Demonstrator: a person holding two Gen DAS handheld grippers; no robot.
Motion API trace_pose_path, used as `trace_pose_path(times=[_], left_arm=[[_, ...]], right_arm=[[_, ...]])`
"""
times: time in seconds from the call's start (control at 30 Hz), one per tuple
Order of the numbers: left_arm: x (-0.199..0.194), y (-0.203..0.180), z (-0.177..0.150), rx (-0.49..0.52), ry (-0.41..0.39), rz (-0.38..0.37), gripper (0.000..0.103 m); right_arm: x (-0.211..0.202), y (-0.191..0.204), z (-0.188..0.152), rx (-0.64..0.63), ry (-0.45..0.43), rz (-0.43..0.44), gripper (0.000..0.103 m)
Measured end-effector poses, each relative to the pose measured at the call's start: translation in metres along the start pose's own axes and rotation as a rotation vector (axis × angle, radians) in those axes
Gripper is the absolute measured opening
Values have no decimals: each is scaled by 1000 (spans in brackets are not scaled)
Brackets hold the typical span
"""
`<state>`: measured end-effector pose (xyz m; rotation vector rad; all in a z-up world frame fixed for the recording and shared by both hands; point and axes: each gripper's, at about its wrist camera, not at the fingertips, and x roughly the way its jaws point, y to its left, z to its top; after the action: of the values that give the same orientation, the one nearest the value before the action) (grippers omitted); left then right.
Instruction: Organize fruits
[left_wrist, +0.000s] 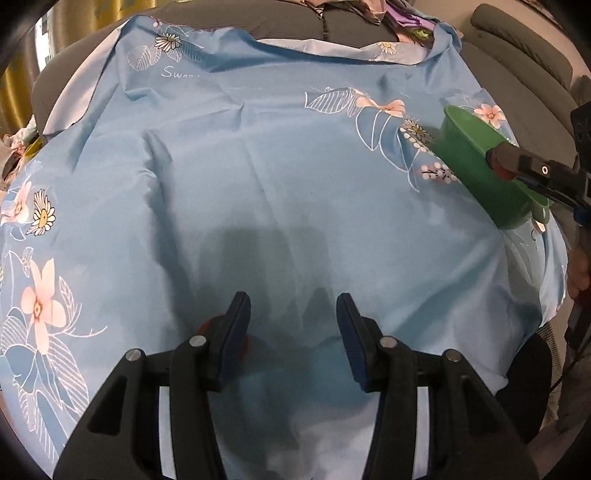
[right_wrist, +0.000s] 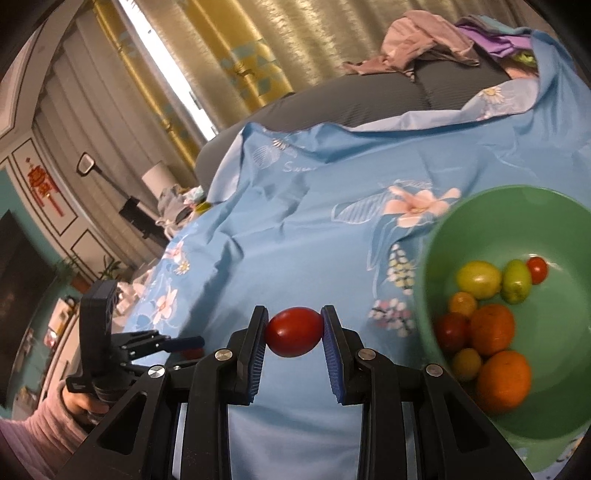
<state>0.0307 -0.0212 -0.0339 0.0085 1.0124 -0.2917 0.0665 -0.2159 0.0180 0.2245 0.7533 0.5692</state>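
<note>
Tomato (right_wrist: 293, 331), glossy red, oval

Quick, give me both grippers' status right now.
Left gripper: open, holding nothing.
Right gripper: shut on the red tomato, beside the green bowl.

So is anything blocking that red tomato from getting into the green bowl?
Nothing visible. The right gripper holds the red tomato beside the green bowl, with only blue cloth between them; the bowl's rim is the one edge to cross.
</note>
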Motion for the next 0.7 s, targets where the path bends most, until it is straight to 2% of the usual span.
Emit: trace_pose_path(times=[0.1,0.23,0.4,0.63,0.7], left_arm=[[0,5,4,10,-6,24,49],[8,14,10,42,58,93,47],[8,16,5,92,95,119,44],[11,15,2,179,116,173,27],[16,13,1,219,129,190,28]], right_arm=[[4,6,-2,-12,12,13,31],[4,9,-4,-13,15,26,31],[6,8,-3,-10,16,38,31],[7,9,-2,-14,16,53,31],[7,10,-2,-12,13,54,31]])
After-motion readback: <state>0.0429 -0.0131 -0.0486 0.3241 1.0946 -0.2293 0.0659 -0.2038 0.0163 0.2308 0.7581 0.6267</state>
